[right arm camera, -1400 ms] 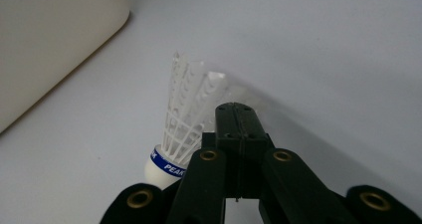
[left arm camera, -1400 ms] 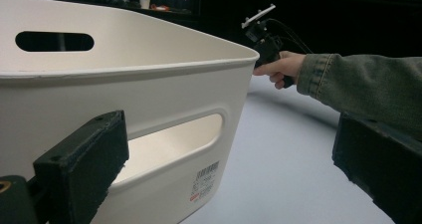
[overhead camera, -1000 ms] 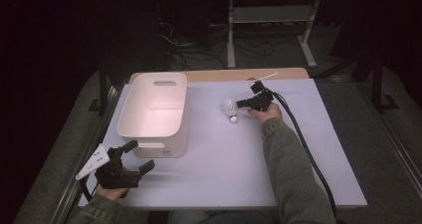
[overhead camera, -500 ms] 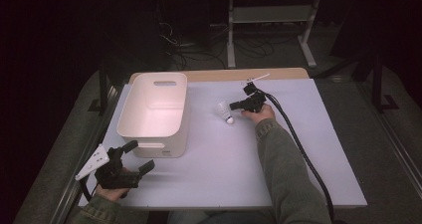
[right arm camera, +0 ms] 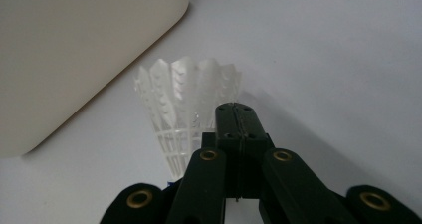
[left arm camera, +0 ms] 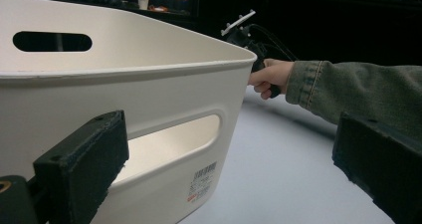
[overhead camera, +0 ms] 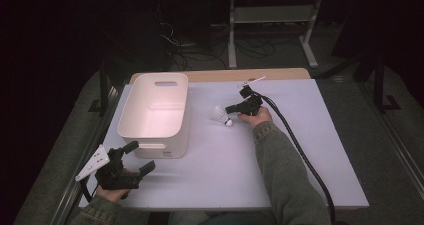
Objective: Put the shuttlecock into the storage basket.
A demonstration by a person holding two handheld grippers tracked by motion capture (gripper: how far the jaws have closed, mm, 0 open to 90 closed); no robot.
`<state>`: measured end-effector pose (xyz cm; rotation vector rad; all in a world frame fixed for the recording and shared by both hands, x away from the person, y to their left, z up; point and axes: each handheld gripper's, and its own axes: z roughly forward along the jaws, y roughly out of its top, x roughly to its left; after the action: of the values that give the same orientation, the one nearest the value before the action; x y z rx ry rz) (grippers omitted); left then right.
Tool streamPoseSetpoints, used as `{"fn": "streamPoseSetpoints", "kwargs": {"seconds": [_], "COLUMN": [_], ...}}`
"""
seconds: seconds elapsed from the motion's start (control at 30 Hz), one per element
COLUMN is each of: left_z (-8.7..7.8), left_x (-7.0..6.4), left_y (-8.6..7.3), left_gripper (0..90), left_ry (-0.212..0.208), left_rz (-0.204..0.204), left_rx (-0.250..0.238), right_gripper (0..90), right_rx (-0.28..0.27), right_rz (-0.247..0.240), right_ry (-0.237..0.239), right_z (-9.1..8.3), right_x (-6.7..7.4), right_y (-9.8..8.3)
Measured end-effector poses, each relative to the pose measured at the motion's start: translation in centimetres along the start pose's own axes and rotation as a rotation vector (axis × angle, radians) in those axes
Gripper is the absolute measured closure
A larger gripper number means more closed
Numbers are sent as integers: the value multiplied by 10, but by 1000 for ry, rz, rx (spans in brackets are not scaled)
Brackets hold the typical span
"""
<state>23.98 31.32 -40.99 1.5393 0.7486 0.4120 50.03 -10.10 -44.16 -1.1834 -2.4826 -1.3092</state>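
Observation:
A white plastic shuttlecock (overhead camera: 221,114) is at mid-table, just right of the white bin (overhead camera: 165,146). My right gripper (overhead camera: 231,108) points left at it with its jaws shut. In the right gripper view the shut tips (right arm camera: 238,109) meet at the right edge of the shuttlecock's skirt (right arm camera: 179,94) and seem to pinch it, with the bin's wall (right arm camera: 74,45) beyond. My left gripper (overhead camera: 141,156) rests open at the table's near left corner. It faces the bin's handle side (left arm camera: 149,94), and nothing is between its wide-set jaws (left arm camera: 234,144).
The bin stands on a pale lavender tabletop (overhead camera: 225,175) with a wooden strip at its far edge. A black cable (overhead camera: 300,150) trails from the right gripper along the sleeve. Dark floor, cables and a metal stand lie beyond the table.
The right gripper has moved left toward the bin, and the shuttlecock has moved left with it. The left gripper has stayed still.

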Motion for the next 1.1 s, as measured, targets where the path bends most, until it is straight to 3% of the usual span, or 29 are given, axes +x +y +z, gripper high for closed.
{"fn": "streamPoseSetpoints", "kwargs": {"seconds": [0.47, 0.9, 1.0, 1.1], "left_z": [0, 0, 0, 0], "left_x": [0, -1, -1, 0], "left_y": [0, 0, 0, 0], "left_gripper": [8, 8, 8, 8], "left_ry": [-3, -2, -1, -1], "left_rz": [-1, -2, -2, -2], "left_rx": [-2, -3, -2, -2], "right_gripper": [858, 608, 492, 431], "right_rx": [-36, -69, -86, -87], "right_rz": [-19, -55, -70, -68], "right_ry": [6, 14, 11, 13], "right_z": [-9, -27, -34, -38], "right_x": [7, 19, 23, 26], "right_y": [3, 8, 8, 7]}}
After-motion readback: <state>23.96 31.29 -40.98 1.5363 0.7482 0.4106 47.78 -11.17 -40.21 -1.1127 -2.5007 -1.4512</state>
